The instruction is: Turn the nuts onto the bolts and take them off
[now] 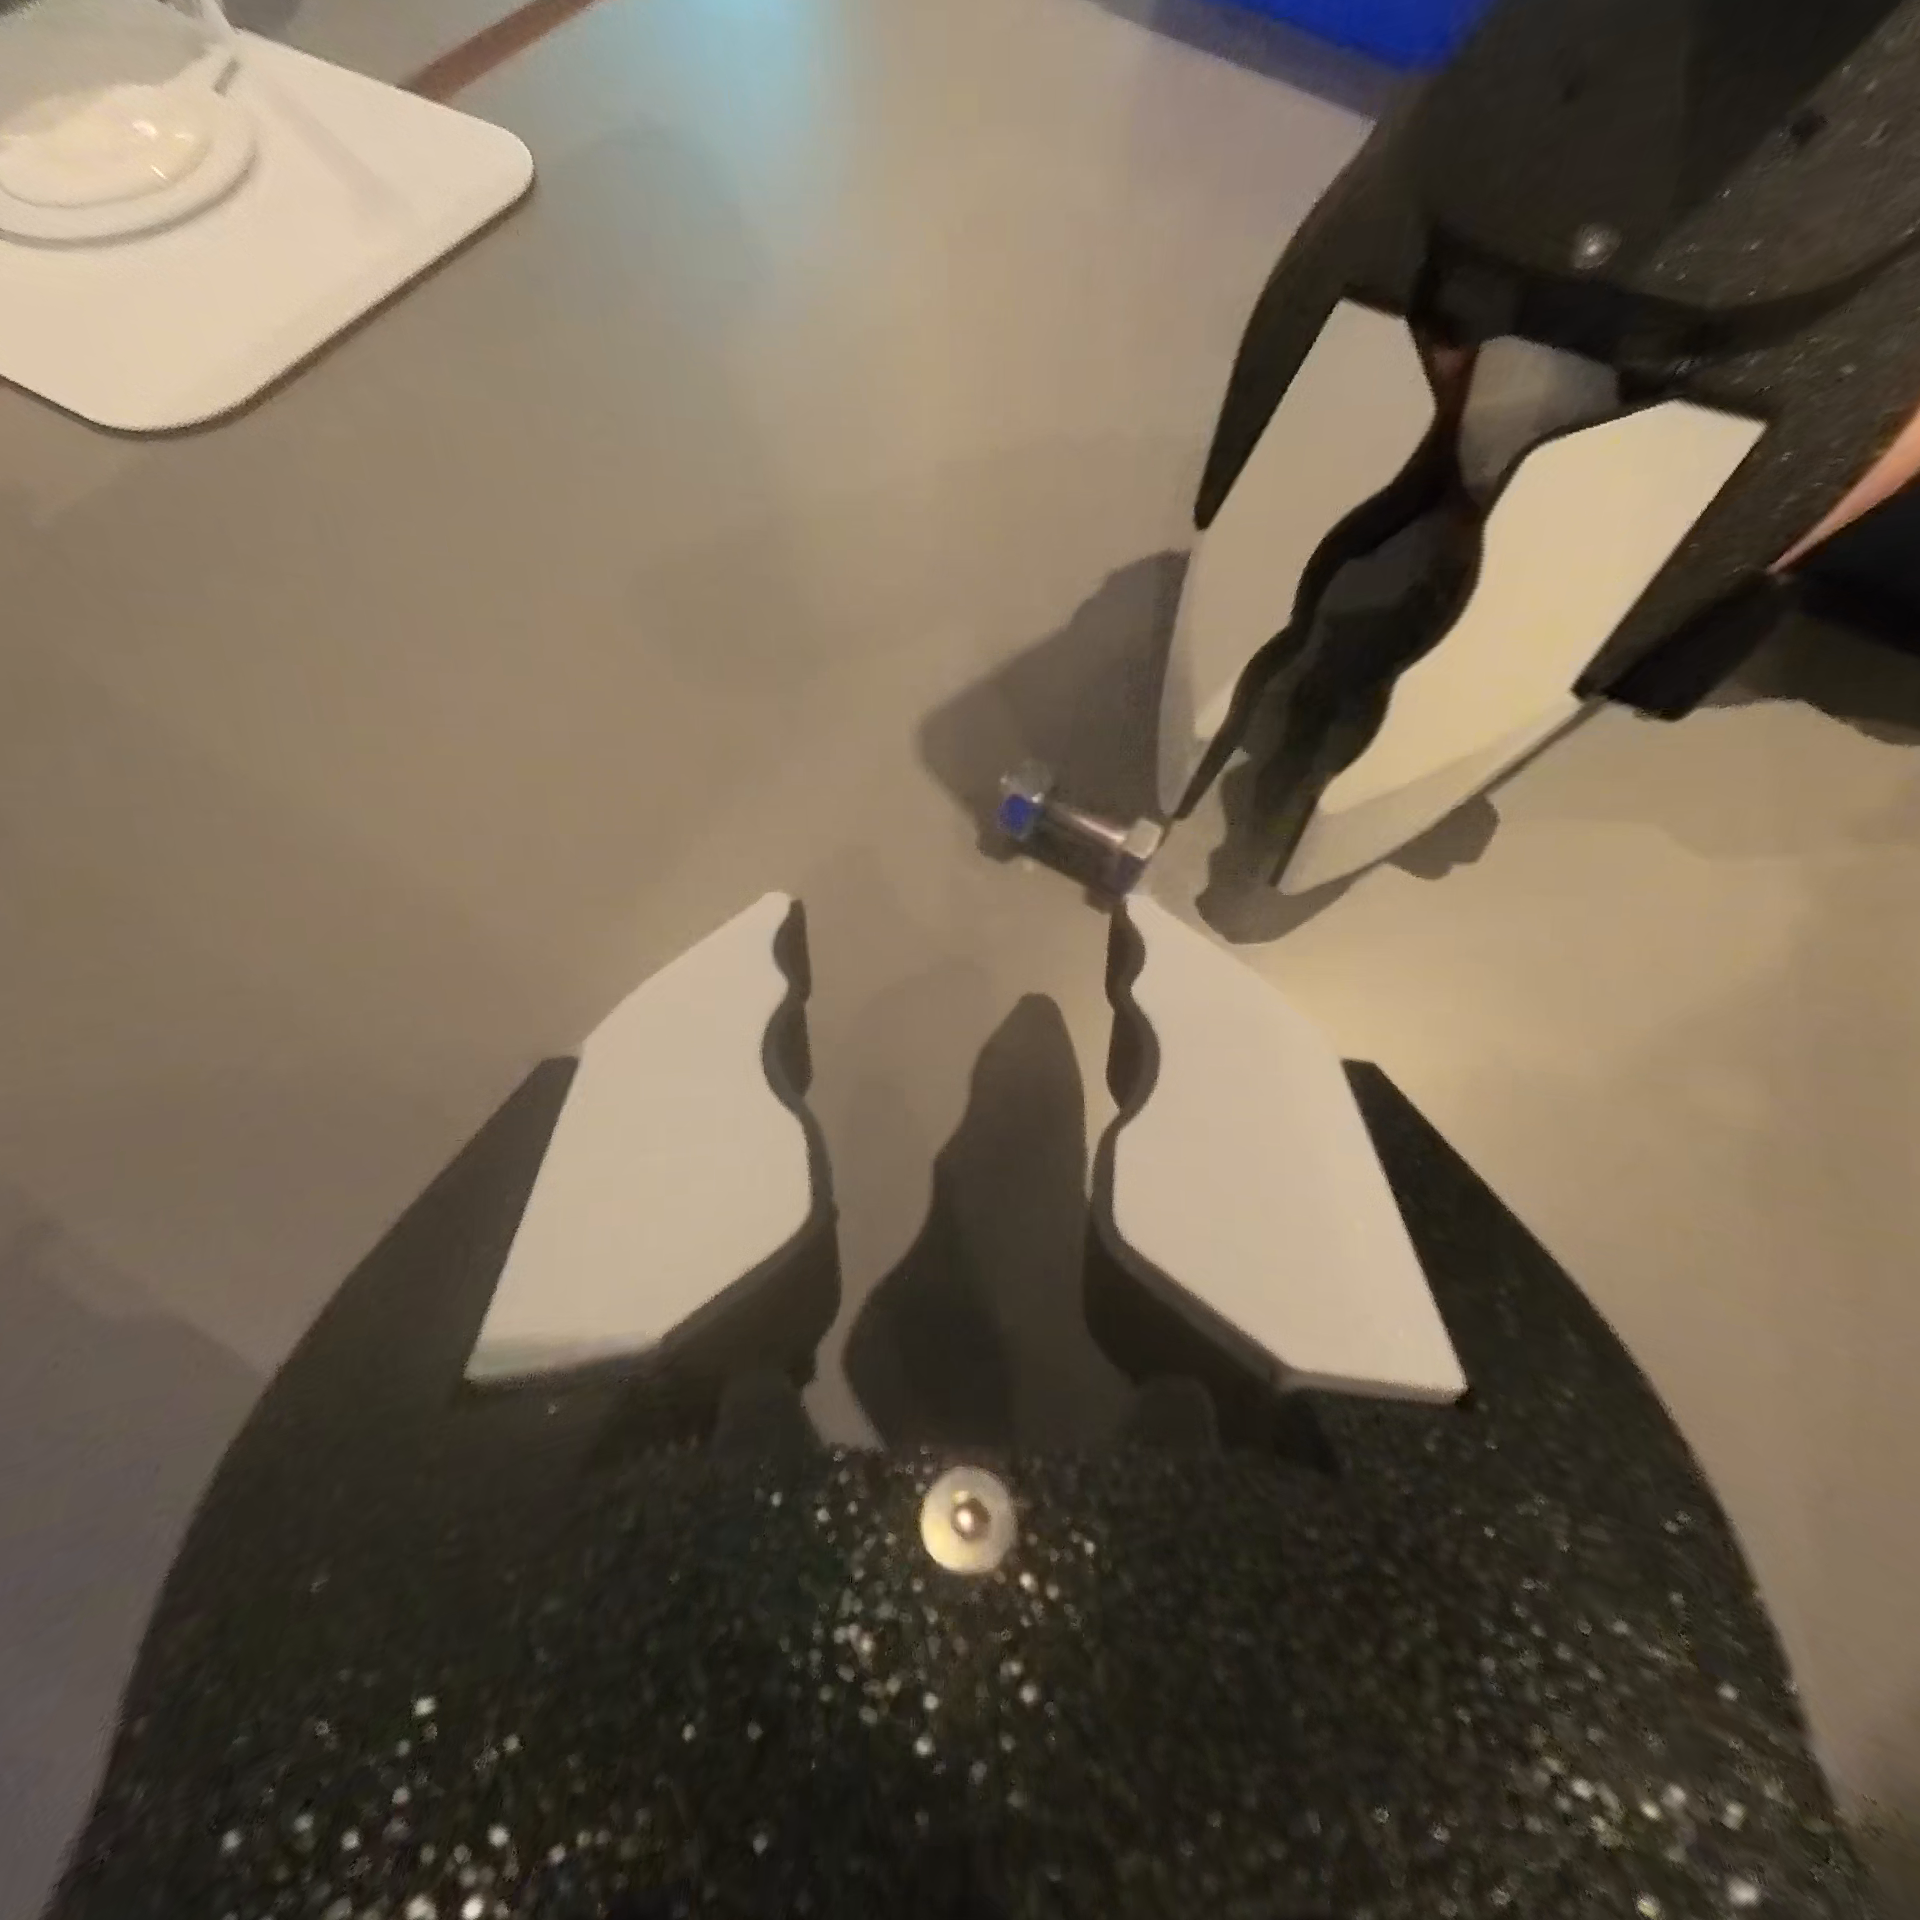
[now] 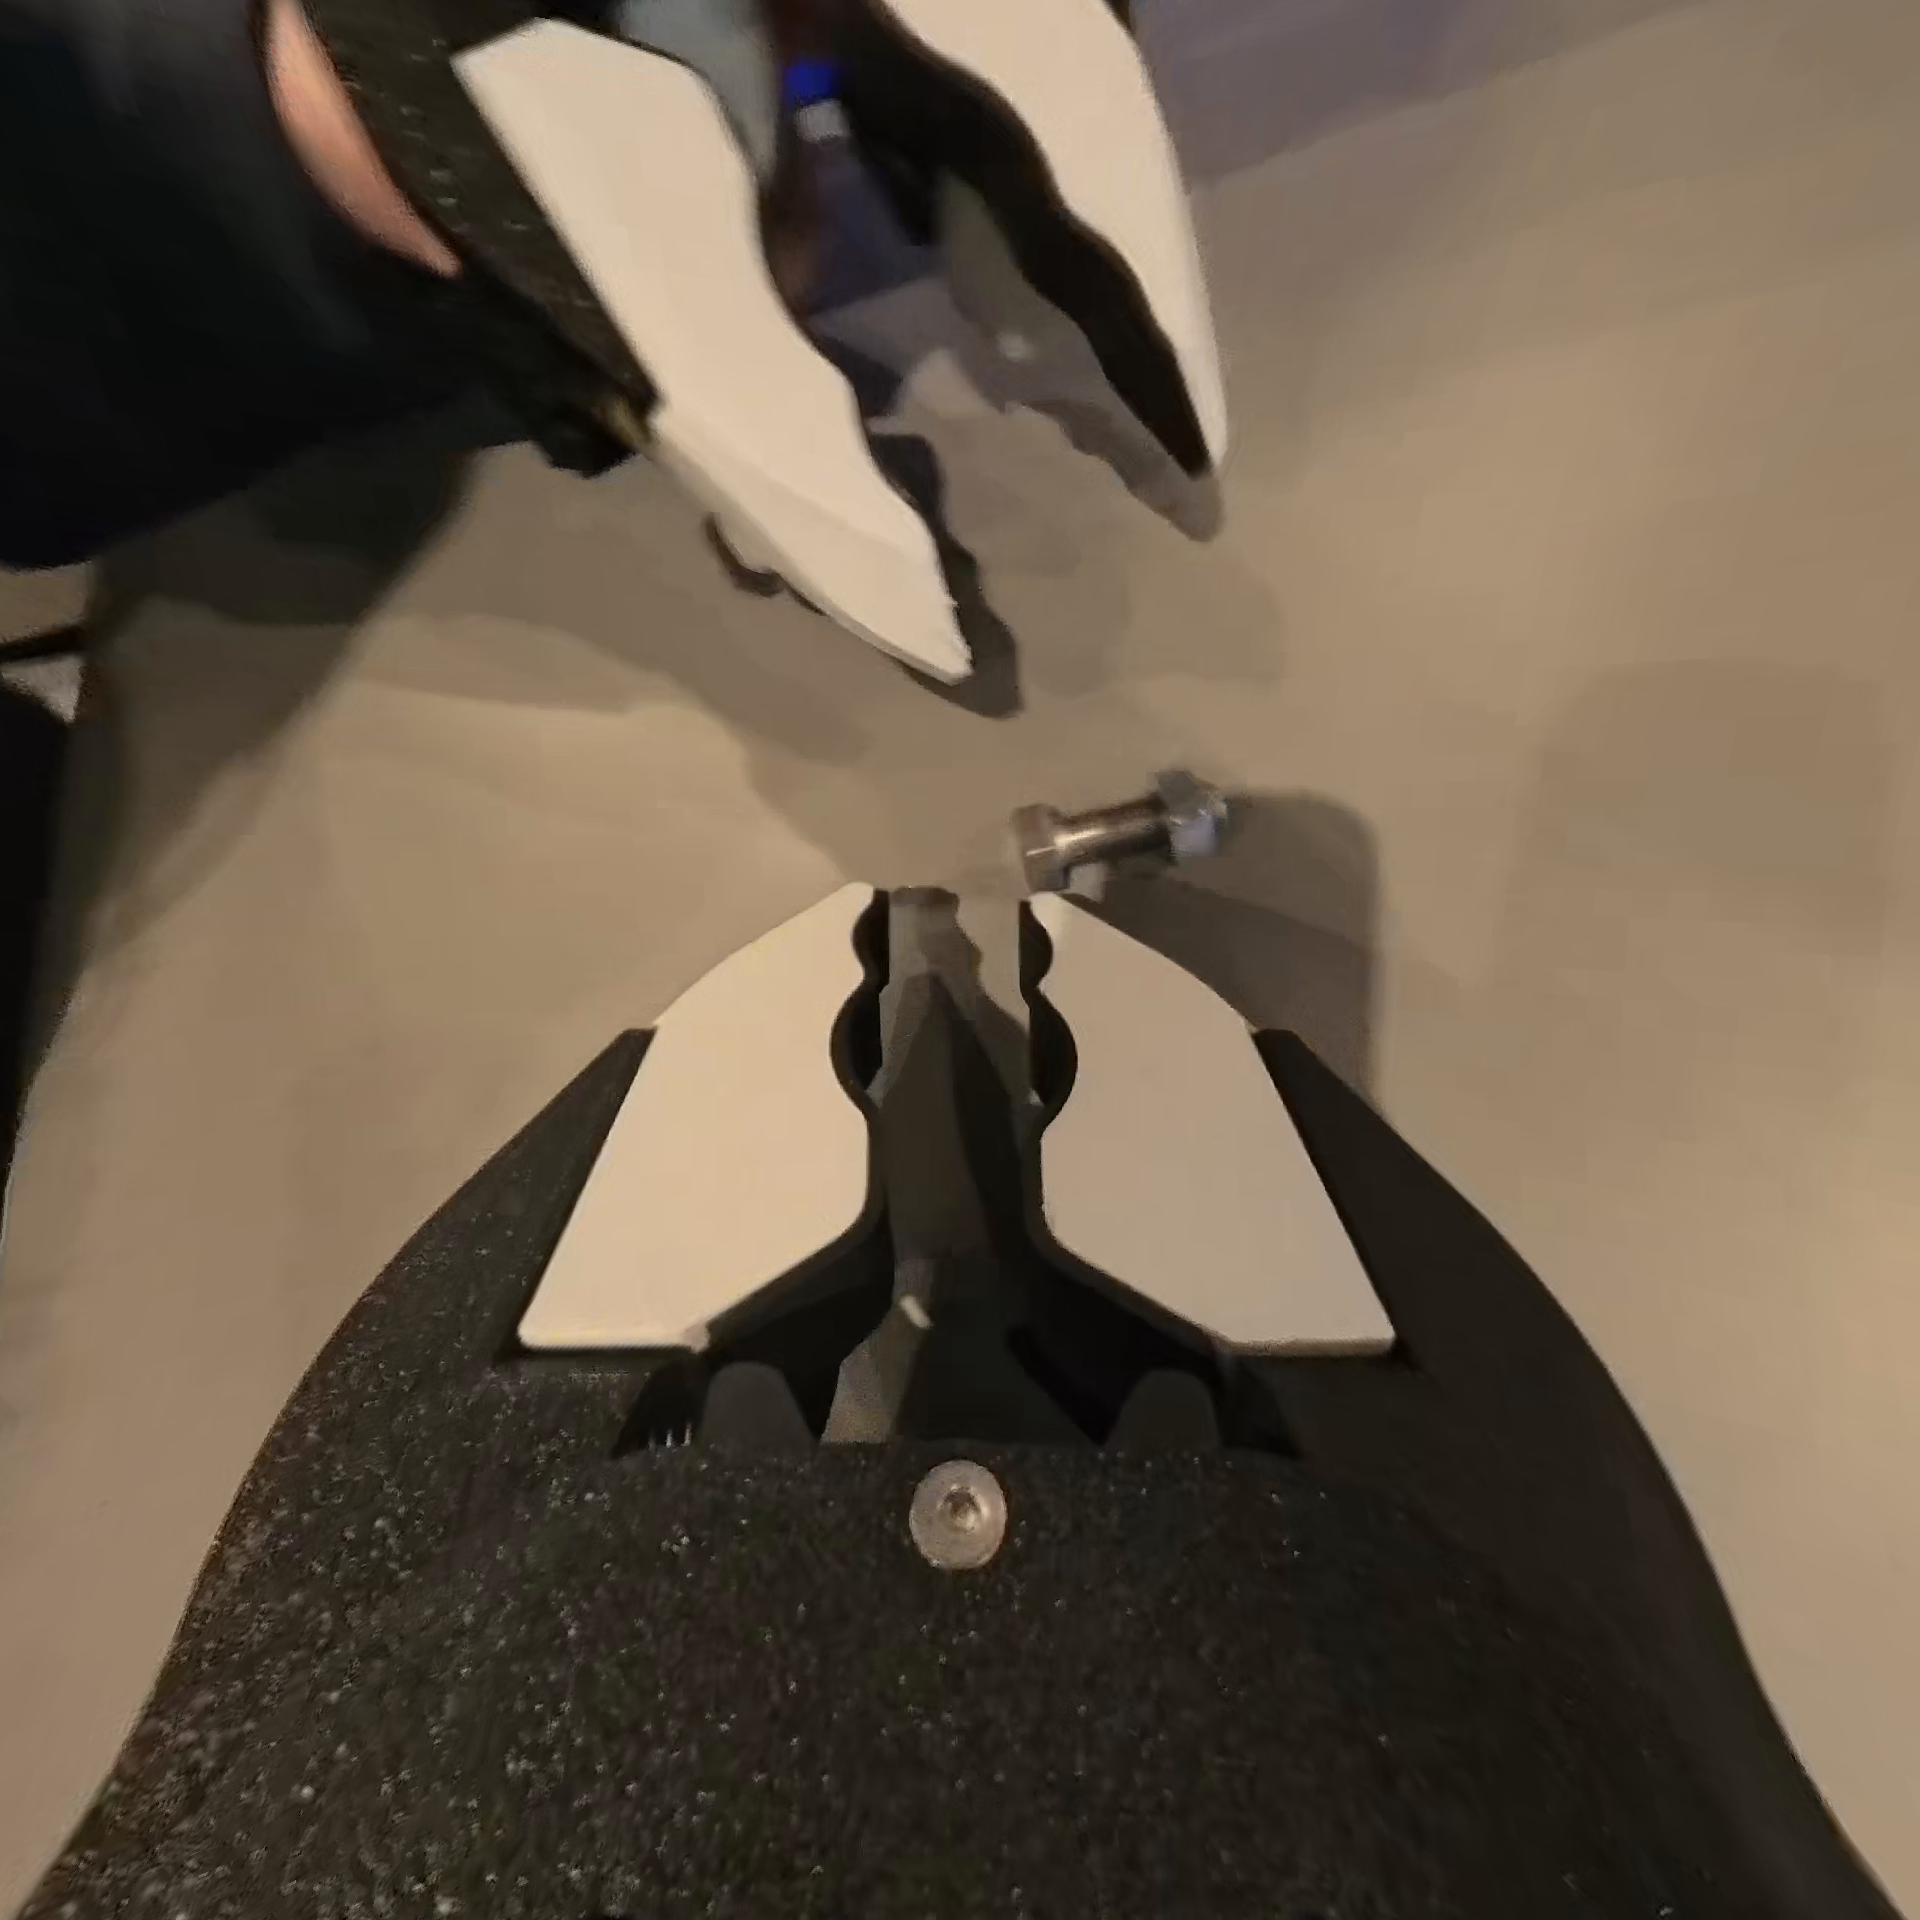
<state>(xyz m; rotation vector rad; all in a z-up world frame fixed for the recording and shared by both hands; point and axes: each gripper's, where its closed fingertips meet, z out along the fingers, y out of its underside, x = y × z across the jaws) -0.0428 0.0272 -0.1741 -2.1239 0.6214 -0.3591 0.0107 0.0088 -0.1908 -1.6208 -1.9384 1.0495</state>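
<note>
A steel bolt [image 1: 1075, 840] lies flat on a plain beige table [image 1: 520, 675], between my two tools and gripped by neither. Its long axis runs sideways across both views with a slight tilt. In the left wrist view the hex head sits at the right end, nearly touching the near fingertip of my right gripper [image 1: 1226, 847], and a nut [image 1: 1020, 805] is threaded on at the left end, showing a blue reflection. In the right wrist view the same bolt [image 2: 1117, 831] is mirrored: the head is on the left, closest to me, and the nut [image 2: 1190, 816] is on the right, farther off. My left gripper [image 1: 956, 914] hovers just short of the bolt with its white fingers spread moderately wide and nothing between them; its right fingertip is close beside the head. My right gripper [image 2: 956, 899] has its fingers drawn to a narrow gap, also empty, and the bolt sits just past its right fingertip. Only the left wrist view shows a white mat [image 1: 343, 239] in the far left corner of the table, with a clear glass vessel [image 1: 114, 125] standing on it. Only the right wrist view shows my left gripper [image 2: 1081, 592] from the front, blurred, with a dark sleeve [image 2: 156, 312] behind it.
</note>
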